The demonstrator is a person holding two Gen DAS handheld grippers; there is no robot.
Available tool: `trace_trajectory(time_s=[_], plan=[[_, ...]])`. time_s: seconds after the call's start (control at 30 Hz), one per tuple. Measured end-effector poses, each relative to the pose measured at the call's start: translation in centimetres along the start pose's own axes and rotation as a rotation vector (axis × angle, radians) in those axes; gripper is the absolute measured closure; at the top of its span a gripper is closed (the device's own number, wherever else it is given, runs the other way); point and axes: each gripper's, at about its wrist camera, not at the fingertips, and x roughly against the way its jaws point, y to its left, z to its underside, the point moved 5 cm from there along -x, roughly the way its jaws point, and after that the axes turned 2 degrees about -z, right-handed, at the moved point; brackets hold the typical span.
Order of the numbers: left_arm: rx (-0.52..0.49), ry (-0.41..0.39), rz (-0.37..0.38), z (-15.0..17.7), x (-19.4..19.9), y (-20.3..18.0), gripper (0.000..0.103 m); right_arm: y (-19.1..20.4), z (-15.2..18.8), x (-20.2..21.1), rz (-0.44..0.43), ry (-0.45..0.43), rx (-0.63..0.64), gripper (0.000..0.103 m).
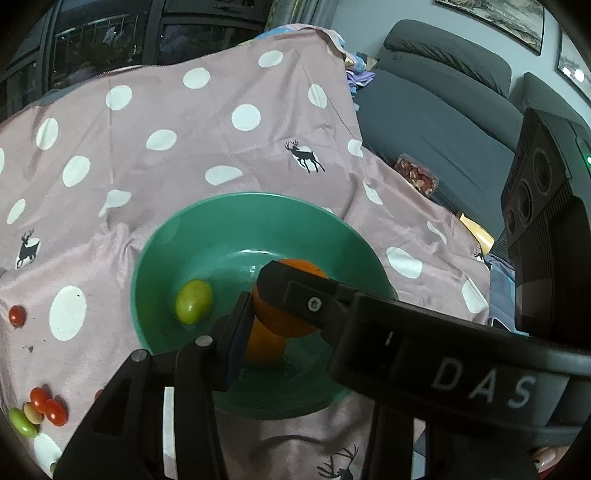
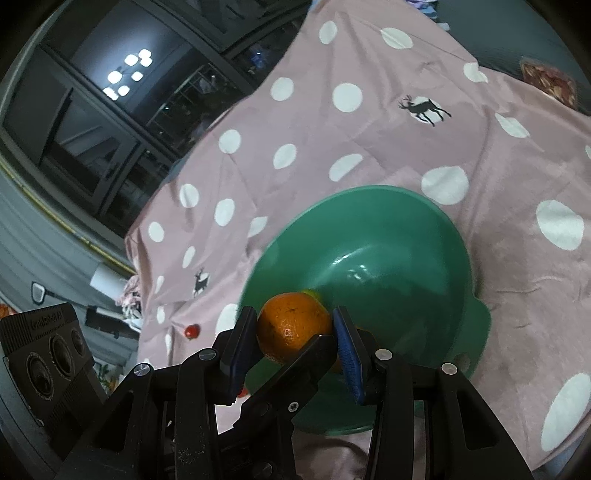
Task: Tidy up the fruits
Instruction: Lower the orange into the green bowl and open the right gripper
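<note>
Around us, a dim living room: a dark window [image 2: 92,122] reflecting ceiling lights, a grey sofa [image 1: 443,122] with two framed pictures [image 1: 498,18] above it, and a pink cloth [image 1: 166,147] with white dots and small black deer spread over the surface we work on. We cannot tell what lies beneath that cloth.

On it sits one green bowl [image 1: 229,221], the biggest thing in reach. We count two oranges. Our right gripper [image 2: 295,332] pinches one orange [image 2: 291,325] between its blue pads, just above the bowl's near rim. In the left wrist view our left gripper [image 1: 258,306] has a second orange [image 1: 264,343] against its one visible pad, low over the bowl; the right gripper's finger crosses in front, so we cannot tell whether the left one truly clamps it.

One yellow-green oval fruit [image 1: 194,301] lies inside the bowl.

On the cloth left of the bowl we count one lone red cherry tomato [image 1: 16,315] and a small cluster [image 1: 37,410]: two red, one green, one pale.
</note>
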Motion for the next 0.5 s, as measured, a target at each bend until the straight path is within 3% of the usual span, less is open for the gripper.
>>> trace_trajectory(time_s=[0.5], plan=[[0.035,0.069,0.063,0.5,-2.2,0.2,0.060,-1.8,0.0,-1.1,0.080,0.046,-0.044,0.057]])
